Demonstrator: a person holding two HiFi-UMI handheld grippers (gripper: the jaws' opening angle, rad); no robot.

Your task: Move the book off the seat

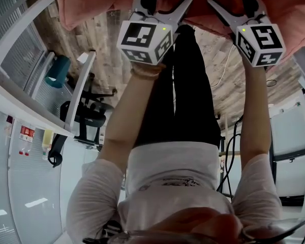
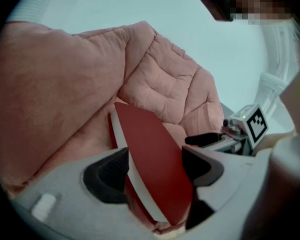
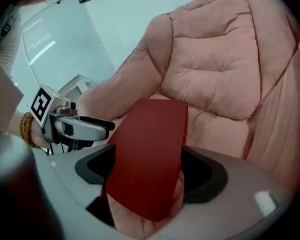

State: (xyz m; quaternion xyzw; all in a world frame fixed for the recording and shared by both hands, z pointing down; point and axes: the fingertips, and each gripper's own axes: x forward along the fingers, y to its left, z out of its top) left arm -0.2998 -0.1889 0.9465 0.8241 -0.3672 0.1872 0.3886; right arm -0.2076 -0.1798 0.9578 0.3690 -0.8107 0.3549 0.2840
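Thin red hardcover book (image 2: 150, 144) lies on pink quilted padded seat (image 2: 65, 94), between the spread jaws of left claw (image 2: 155, 173) and right claw (image 3: 147, 171), both ungripped; grasp and lift-off remain.

Book (image 2: 152, 159) on the seat (image 3: 225, 134) — jaws on either side
The book is standing on edge on the seat, the back (image 3: 215, 74) rising behind it; the left gripper (image 2: 157, 171) is straddling it at the left, the right gripper (image 3: 150, 171) at the right — side by side.
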